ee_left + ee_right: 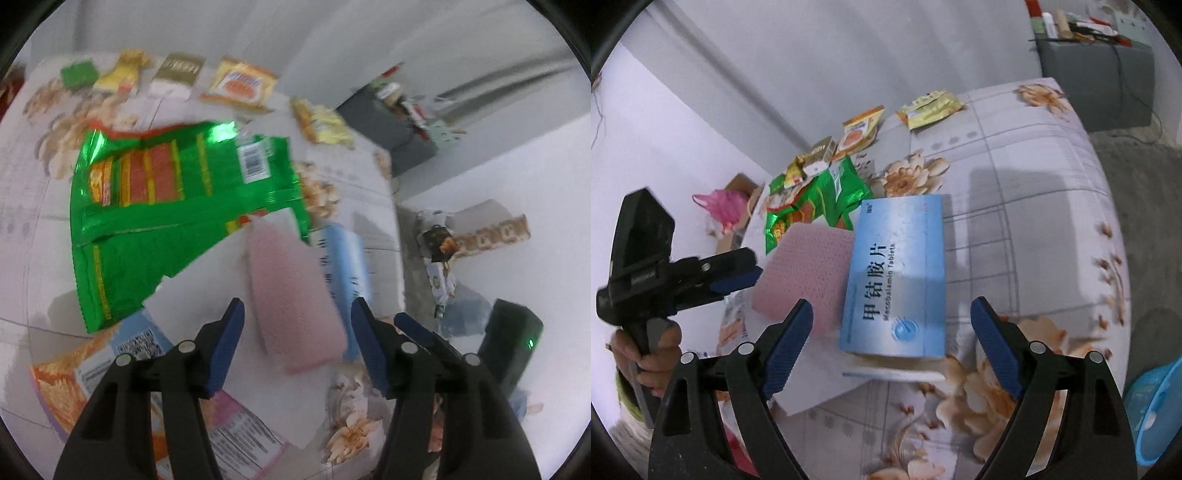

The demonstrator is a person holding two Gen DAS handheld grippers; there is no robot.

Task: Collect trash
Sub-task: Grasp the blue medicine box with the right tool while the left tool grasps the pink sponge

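Note:
A pink sponge-like pad (295, 295) lies on white paper (207, 266) on the flower-print table. My left gripper (297, 314) is open around the pad's near end. A blue medicine box (897, 273) lies beside the pad (809, 269); it also shows in the left wrist view (347, 266). My right gripper (892, 314) is open, its jaws on either side of the box's near end. A large green snack bag (177, 206) lies behind the pad. My left gripper also shows in the right wrist view (738, 273), at the pad's left.
Several small wrappers (243, 83) line the table's far edge. An orange package (62, 391) lies under the paper. A grey cabinet (1108, 85) stands beyond the table, a blue basin (1156, 402) on the floor to the right, a cardboard box with a pink bag (727, 206) to the left.

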